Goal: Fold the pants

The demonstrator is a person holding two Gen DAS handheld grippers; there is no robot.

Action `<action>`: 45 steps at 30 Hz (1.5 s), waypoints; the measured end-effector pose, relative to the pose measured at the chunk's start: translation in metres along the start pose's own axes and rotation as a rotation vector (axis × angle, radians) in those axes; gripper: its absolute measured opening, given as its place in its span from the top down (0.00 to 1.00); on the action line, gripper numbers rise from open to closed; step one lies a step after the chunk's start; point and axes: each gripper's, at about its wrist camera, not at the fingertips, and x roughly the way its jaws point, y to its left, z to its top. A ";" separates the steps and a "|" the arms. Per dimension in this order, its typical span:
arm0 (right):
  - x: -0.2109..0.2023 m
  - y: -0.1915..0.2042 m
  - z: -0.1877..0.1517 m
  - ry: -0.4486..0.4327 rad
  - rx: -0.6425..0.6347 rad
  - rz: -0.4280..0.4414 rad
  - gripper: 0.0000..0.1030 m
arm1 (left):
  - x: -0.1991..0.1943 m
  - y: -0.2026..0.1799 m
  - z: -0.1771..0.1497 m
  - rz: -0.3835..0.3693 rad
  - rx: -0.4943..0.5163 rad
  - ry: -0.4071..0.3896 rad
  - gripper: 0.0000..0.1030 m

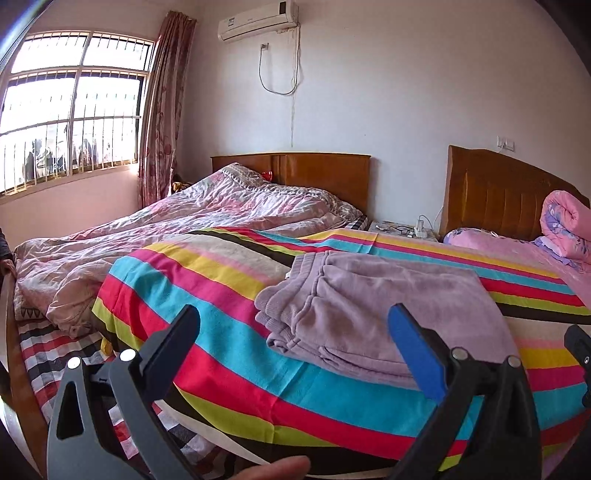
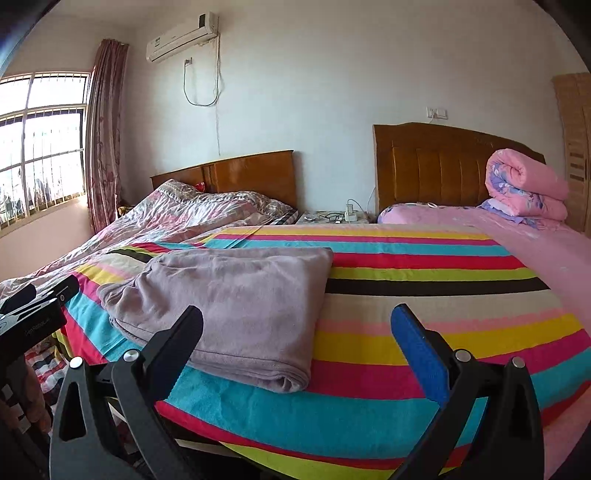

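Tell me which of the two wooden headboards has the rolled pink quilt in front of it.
The taller right headboard, with vertical padded panels. The rolled pink quilt sits before it; the lower left headboard backs the rumpled bed.

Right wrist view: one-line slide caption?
Open right gripper hovers over folded lilac pants lying on a striped blanket.

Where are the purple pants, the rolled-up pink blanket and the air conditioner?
pants [image 2: 236,295]: right wrist view, middle of the folded top layer.
pink blanket [image 2: 524,184]: right wrist view, side of the roll.
air conditioner [image 1: 258,20]: left wrist view, front panel.
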 end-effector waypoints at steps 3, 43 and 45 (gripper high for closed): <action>-0.003 -0.001 0.000 0.005 -0.011 0.006 0.04 | 0.001 -0.002 0.000 -0.006 0.014 -0.001 0.01; -0.014 0.004 -0.004 0.045 -0.054 0.050 0.04 | -0.001 -0.028 -0.005 -0.028 0.101 0.021 0.01; -0.014 0.004 -0.004 0.047 -0.057 0.052 0.04 | 0.000 -0.027 -0.005 -0.030 0.095 0.028 0.01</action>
